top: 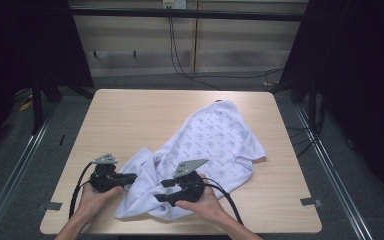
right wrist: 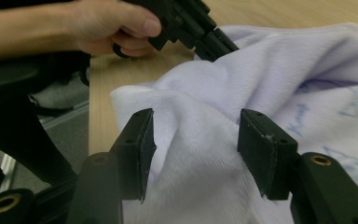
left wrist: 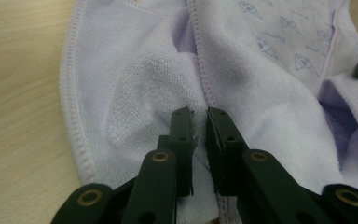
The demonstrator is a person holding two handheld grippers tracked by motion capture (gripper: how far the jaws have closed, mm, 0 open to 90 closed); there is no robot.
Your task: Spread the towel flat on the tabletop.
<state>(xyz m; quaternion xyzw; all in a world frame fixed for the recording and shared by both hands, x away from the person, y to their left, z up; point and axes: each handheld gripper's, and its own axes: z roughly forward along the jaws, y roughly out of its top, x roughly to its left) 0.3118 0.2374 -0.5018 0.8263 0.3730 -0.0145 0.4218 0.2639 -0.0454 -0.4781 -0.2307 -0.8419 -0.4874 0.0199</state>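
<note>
A white cloth (top: 215, 140) printed with small blue figures lies crumpled on the wooden table (top: 145, 115), running from the front middle to the back right. My left gripper (top: 132, 176) sits at the cloth's front left edge. In the left gripper view its jaws (left wrist: 199, 114) stand almost together, pinching a fold of the cloth (left wrist: 261, 84) beside a stitched hem. My right gripper (top: 162, 191) rests over the cloth's front part. Its jaws (right wrist: 193, 126) stand wide apart astride a raised ridge of cloth (right wrist: 279, 70) without pressing on it. The left gripper (right wrist: 214, 46) shows beyond, held in a hand.
Bare tabletop lies to the left and at the back. The table's front edge runs just below both hands. Grey floor, metal rails and loose cables surround the table, with dark curtains at both sides.
</note>
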